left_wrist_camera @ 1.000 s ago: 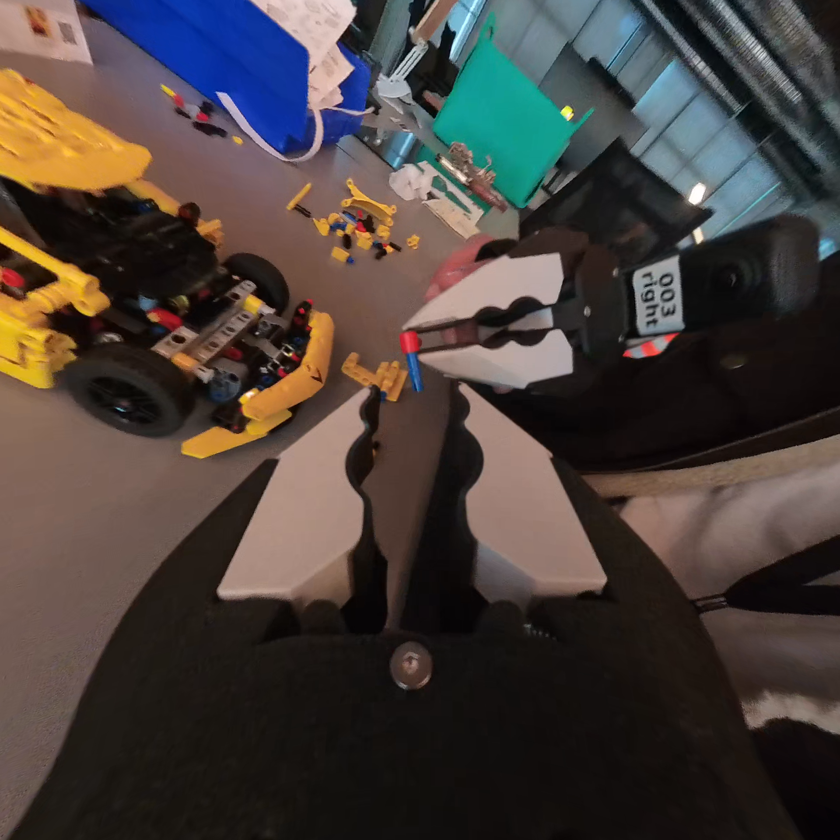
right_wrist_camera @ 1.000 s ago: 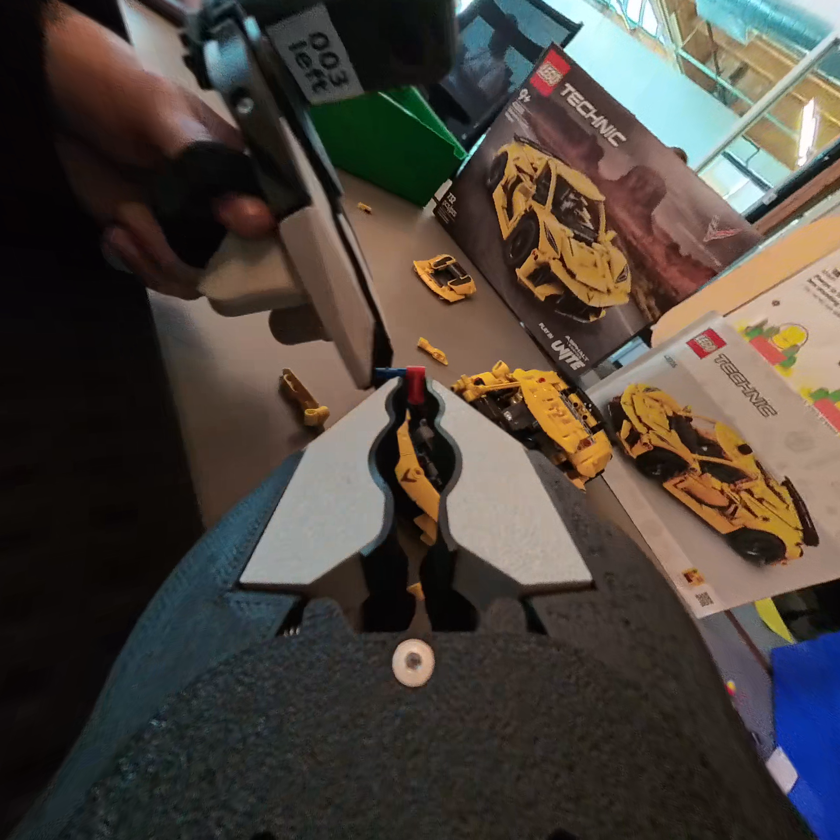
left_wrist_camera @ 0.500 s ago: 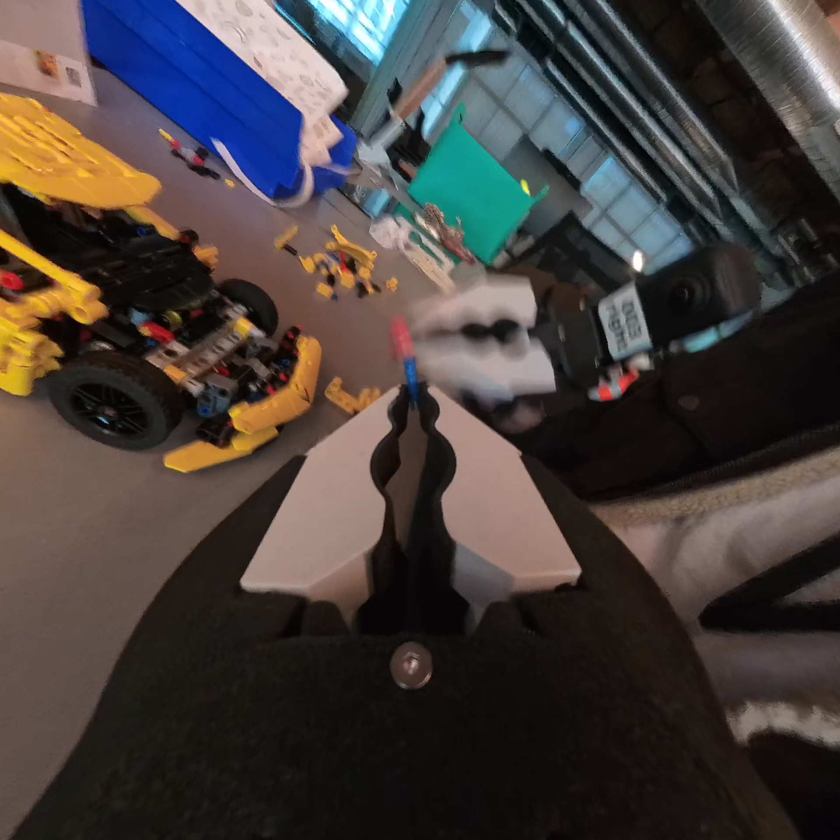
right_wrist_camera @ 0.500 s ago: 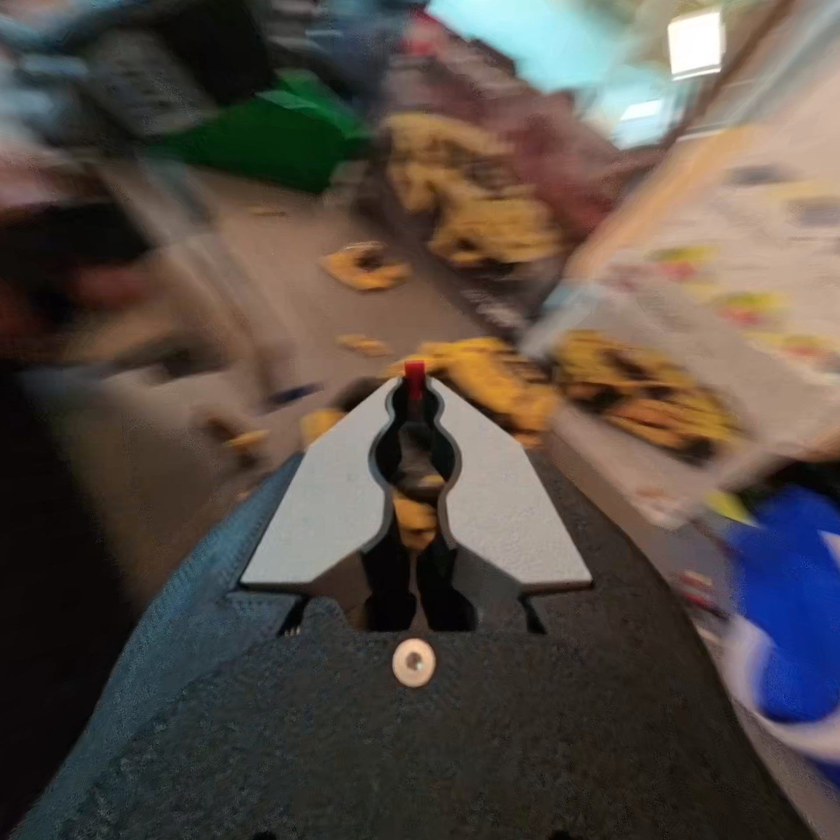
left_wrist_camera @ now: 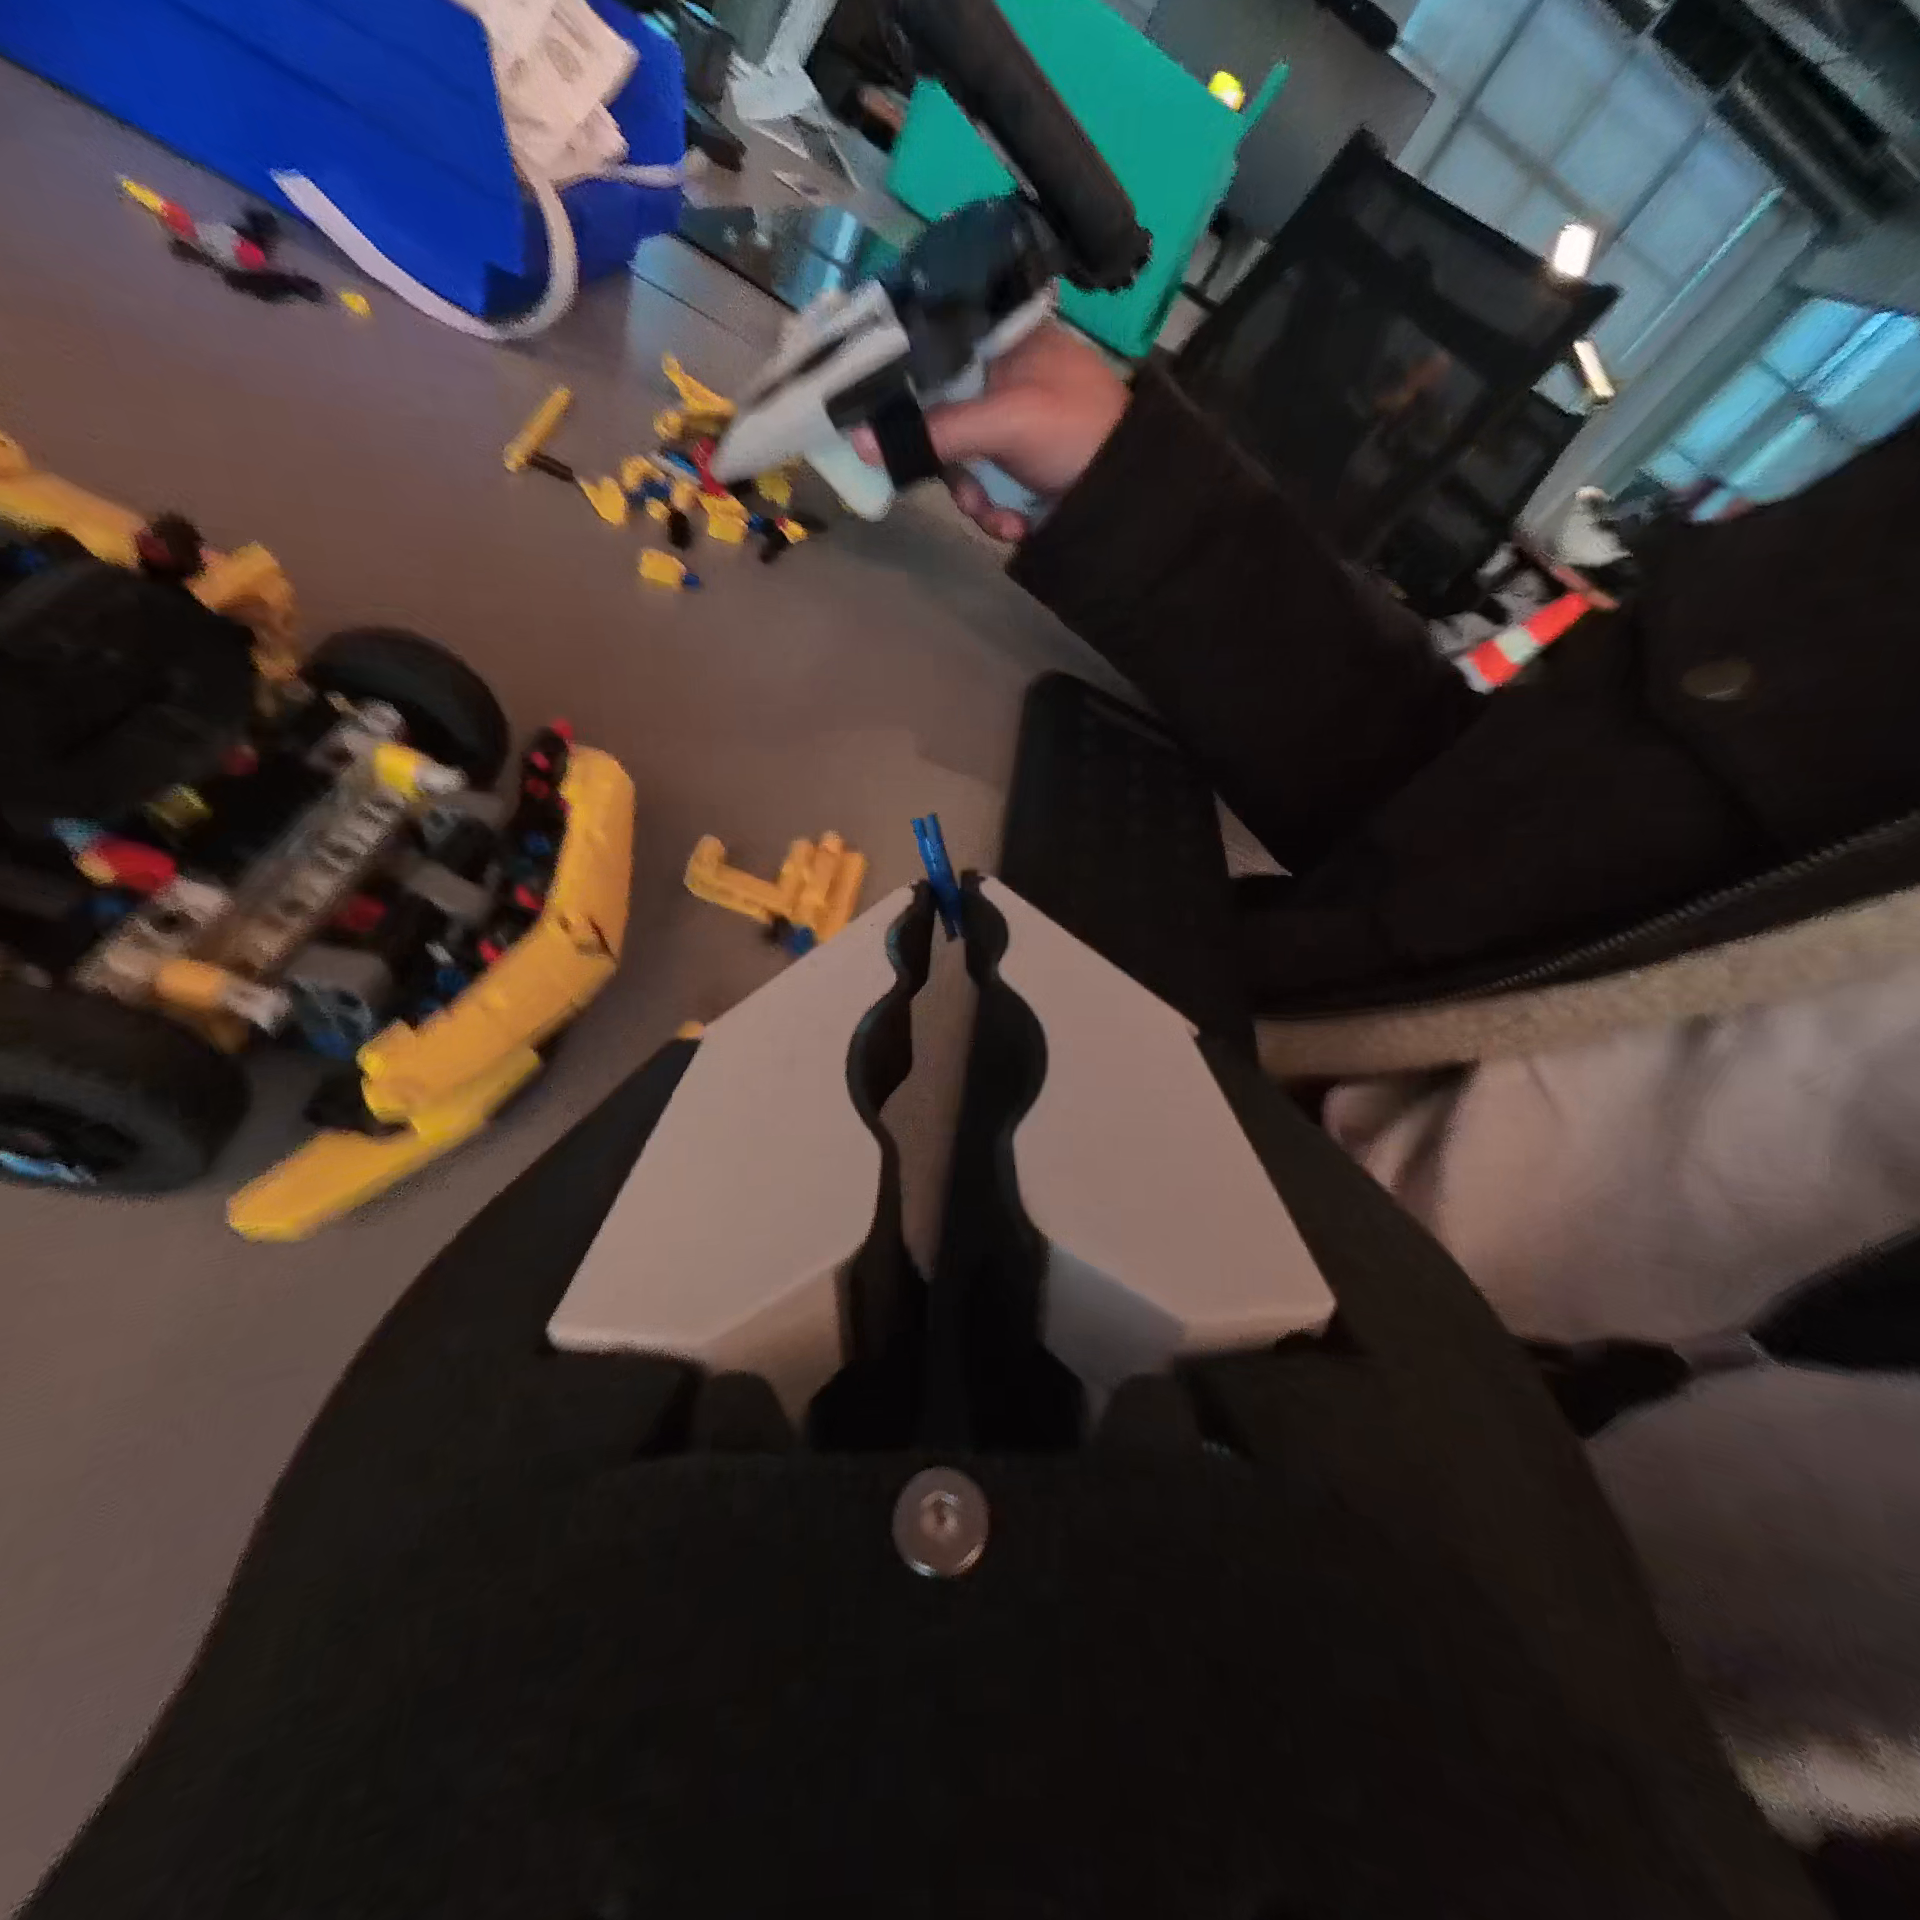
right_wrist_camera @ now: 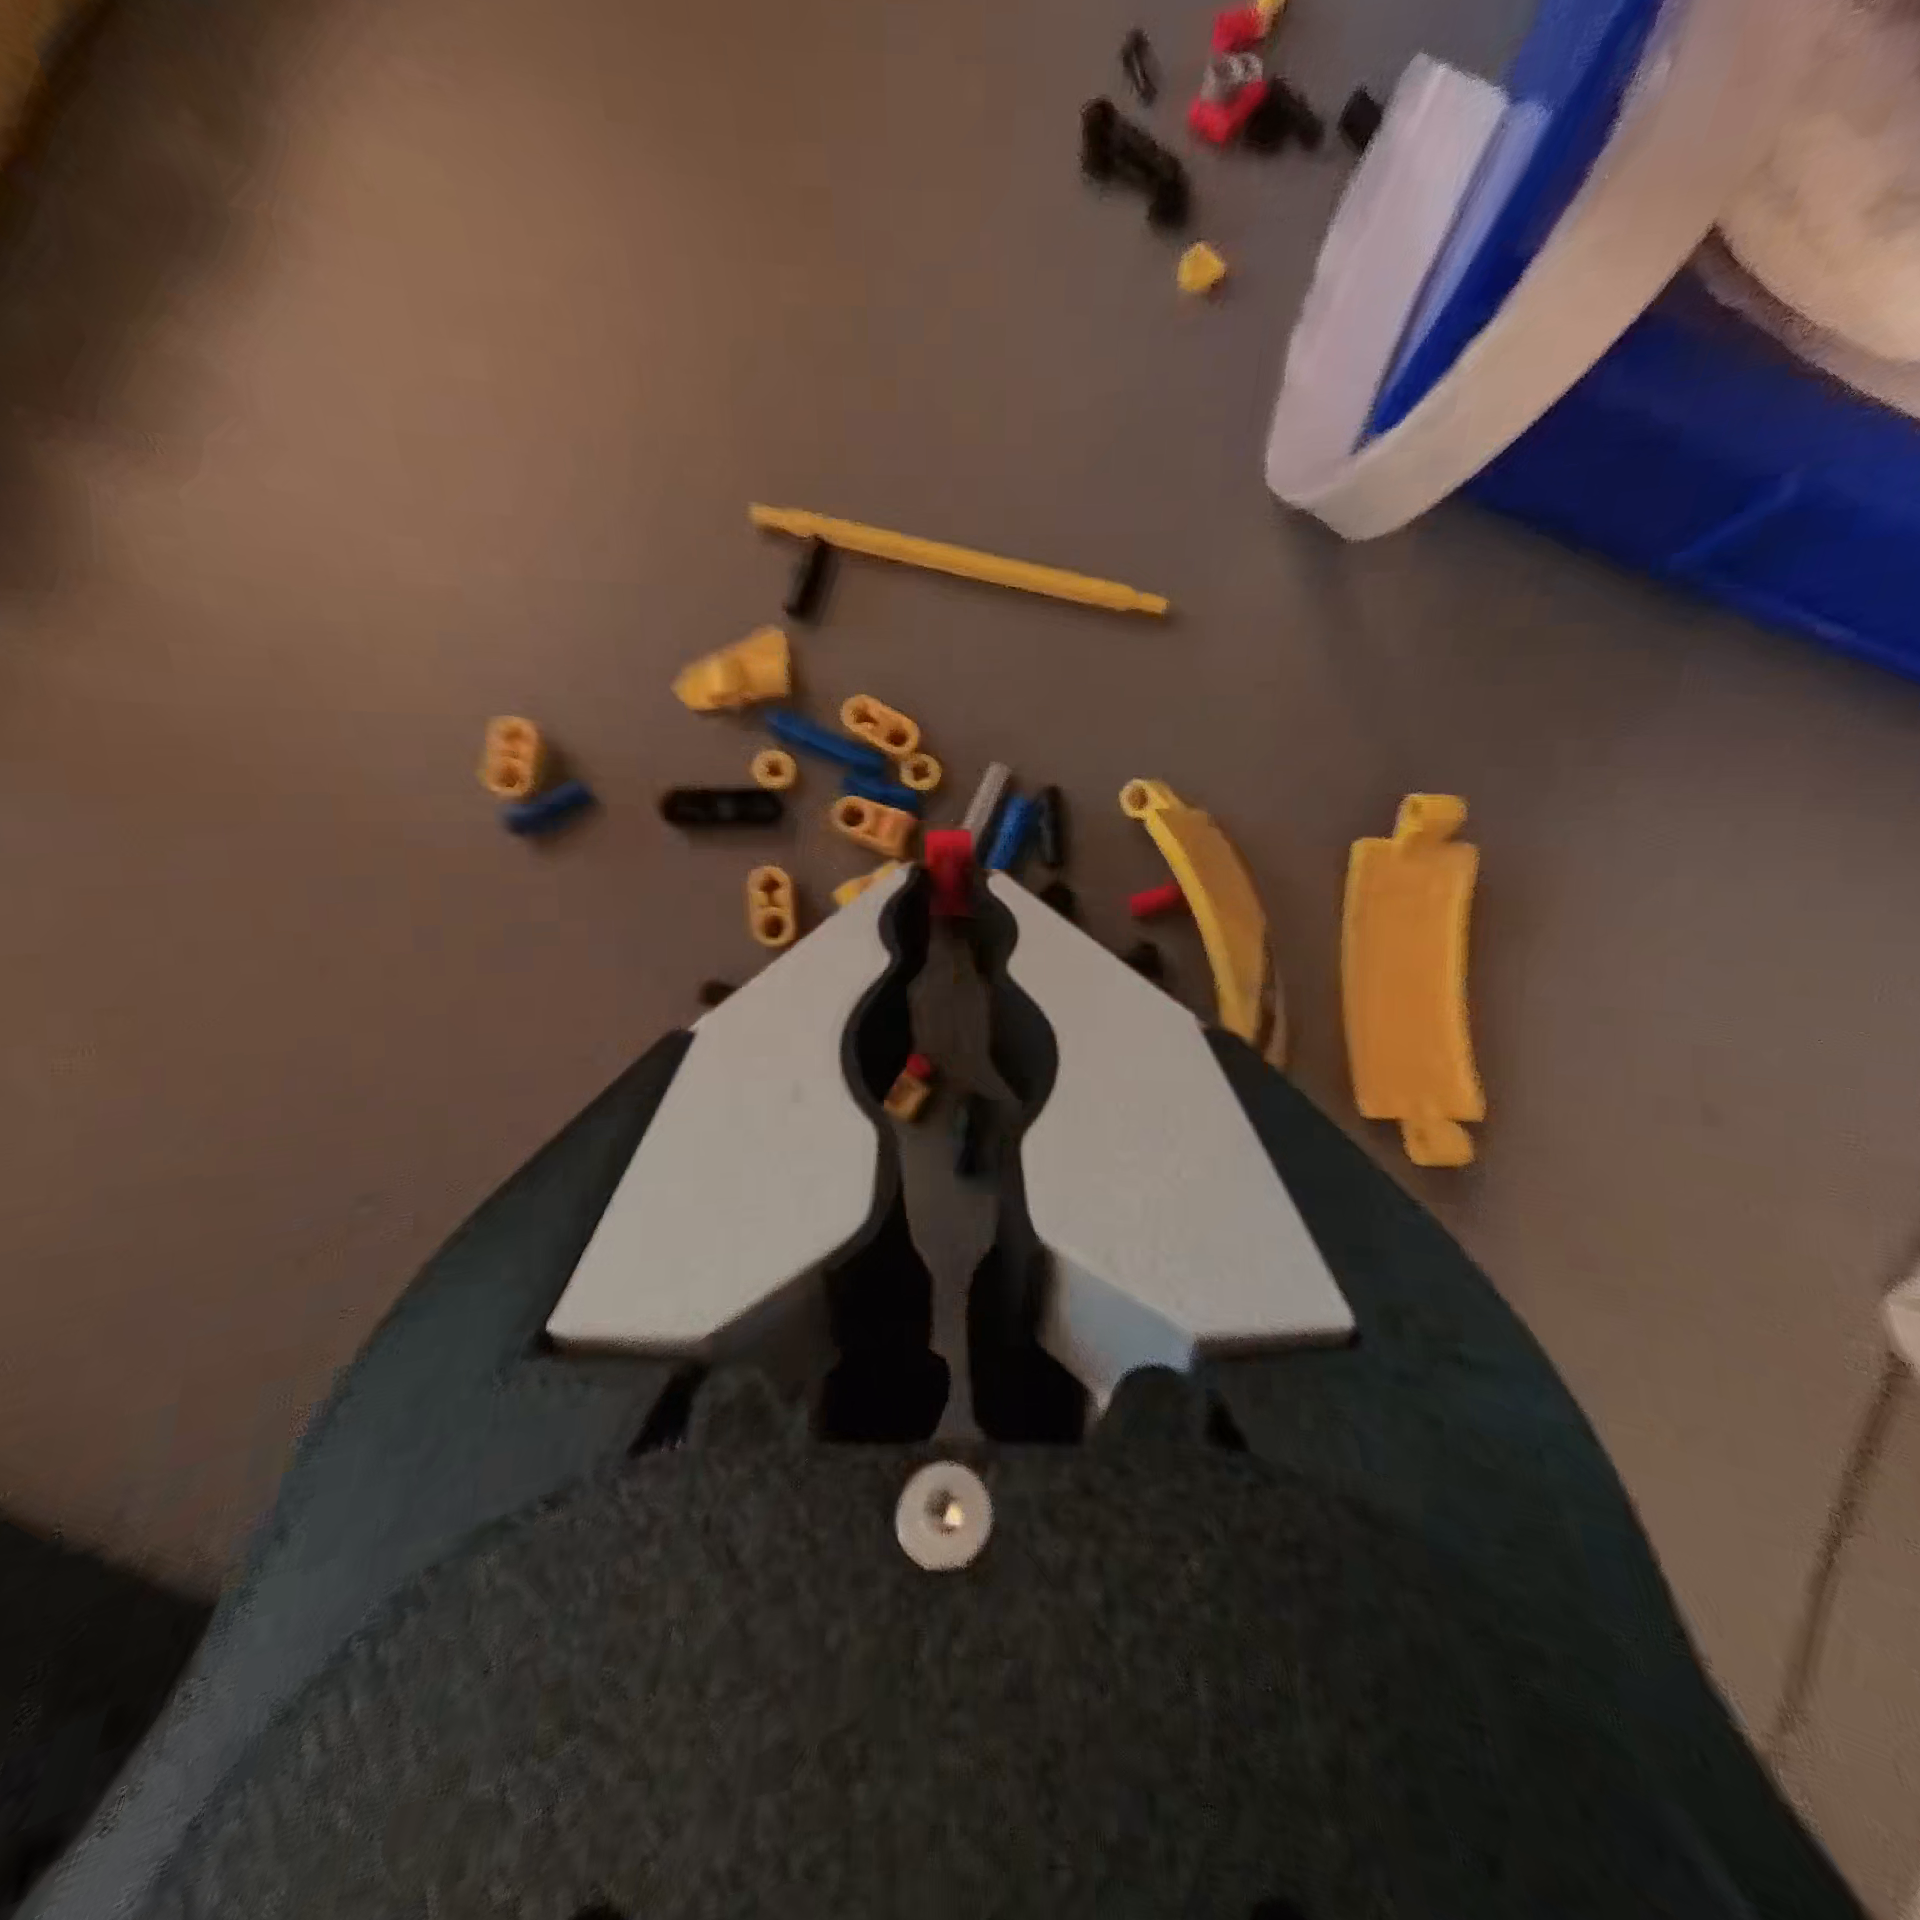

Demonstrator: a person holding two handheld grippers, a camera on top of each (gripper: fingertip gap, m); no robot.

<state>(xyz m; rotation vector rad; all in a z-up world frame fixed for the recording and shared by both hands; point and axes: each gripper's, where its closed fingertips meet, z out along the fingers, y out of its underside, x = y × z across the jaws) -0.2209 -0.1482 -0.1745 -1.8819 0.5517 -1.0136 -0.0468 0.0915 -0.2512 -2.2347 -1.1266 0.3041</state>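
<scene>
Left gripper (left_wrist_camera: 943, 896): jaws closed on a small blue pin (left_wrist_camera: 938, 860), which sticks out past the tips, held above the grey surface (left_wrist_camera: 727, 665). Just beyond the tips lies a yellow bracket piece (left_wrist_camera: 779, 883); left of it, the partly built yellow car (left_wrist_camera: 312, 873), front bumper toward the gripper.

Right gripper (right_wrist_camera: 948, 881): jaws closed on a small red piece (right_wrist_camera: 948, 871), held over a scatter of loose parts (right_wrist_camera: 831, 769) in yellow, blue and black. A long yellow axle (right_wrist_camera: 956, 561) lies at the far edge of the scatter; two curved yellow panels (right_wrist_camera: 1408, 966) to the right. Blue bag (right_wrist_camera: 1662, 436) at far right.

In the left wrist view the right gripper shows farther off, above the same pile, well apart from the left.
</scene>
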